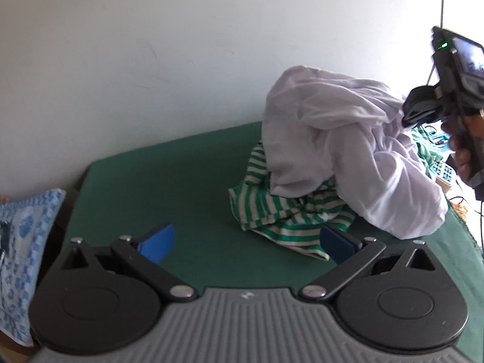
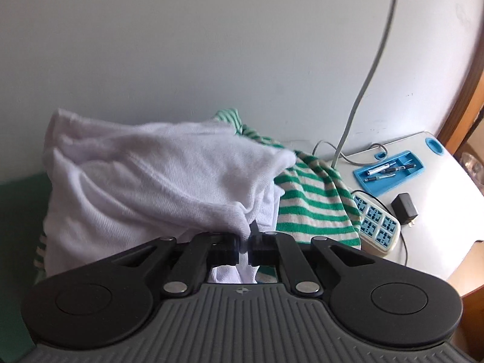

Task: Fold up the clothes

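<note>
While the left gripper (image 1: 246, 242) hangs over the green cover (image 1: 169, 187) with its jaws spread wide and nothing between them, the clothes lie ahead of it and off toward its right jaw: a white garment (image 1: 348, 151) heaped on a striped one (image 1: 281, 214), whose hem comes just short of the right blue pad (image 1: 334, 243). Judging by that, this gripper waits to take a second corner. Beyond the heap the right gripper (image 1: 408, 115) bites the white cloth at its far edge, a hand (image 1: 462, 154) behind it. A blue patterned cloth (image 1: 21, 242) lies outside the left jaw.

From the right wrist, the right gripper's (image 2: 244, 245) jaws are pinched on a fold of the white garment (image 2: 157, 175), which bunches ahead and left of them, lifted off the striped one (image 2: 311, 208), probably to separate it for spreading. Right of the jaws lie a power strip (image 2: 378, 224), charger (image 2: 404, 208), pen tray (image 2: 388, 172) and cable (image 2: 372, 69).

No brand or writing is legible in either view.
</note>
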